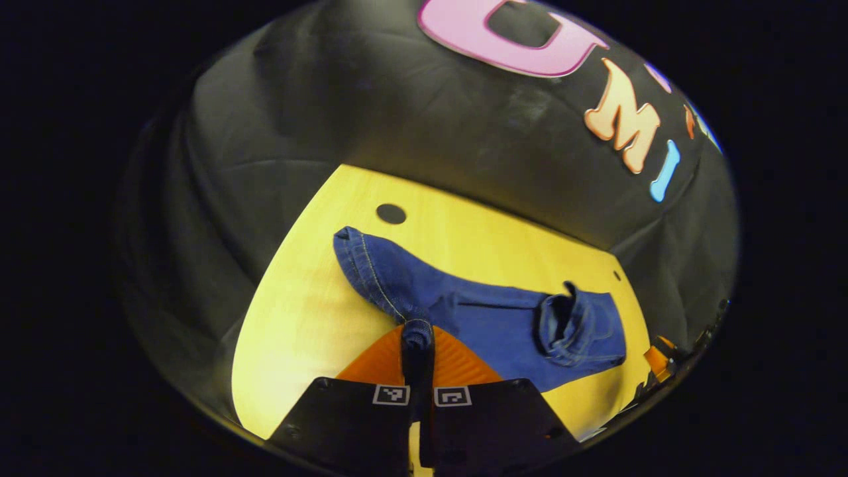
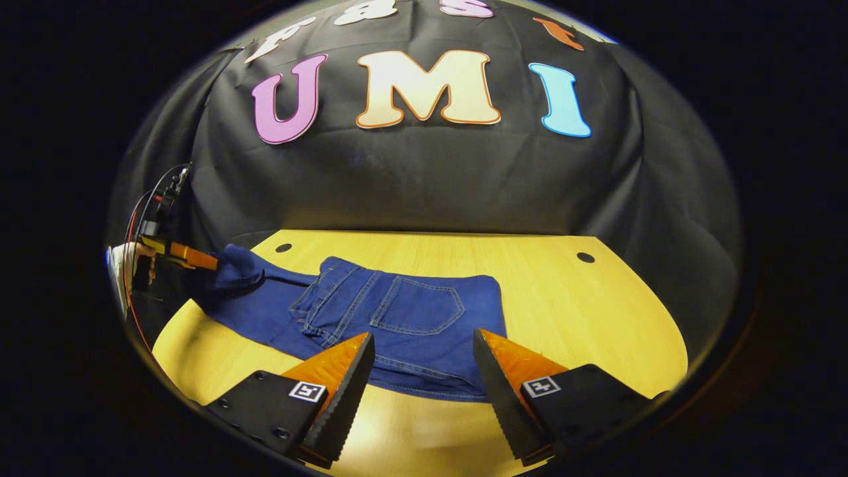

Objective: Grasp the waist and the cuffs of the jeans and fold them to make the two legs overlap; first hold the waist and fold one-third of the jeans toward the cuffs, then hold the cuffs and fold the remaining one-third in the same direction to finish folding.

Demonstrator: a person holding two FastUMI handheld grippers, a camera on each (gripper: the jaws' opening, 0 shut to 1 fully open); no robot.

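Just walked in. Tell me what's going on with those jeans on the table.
A person is folding blue jeans on a yellow table with two handheld grippers. The left gripper is shut on the cuff end, lifting it a little off the table. The right gripper is open, its fingers spread just in front of the waist end, which lies folded over with a back pocket showing.

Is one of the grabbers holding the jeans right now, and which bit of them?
Yes. The left gripper pinches the jeans at the cuff end, lifting it a little. The right gripper is open and holds nothing.
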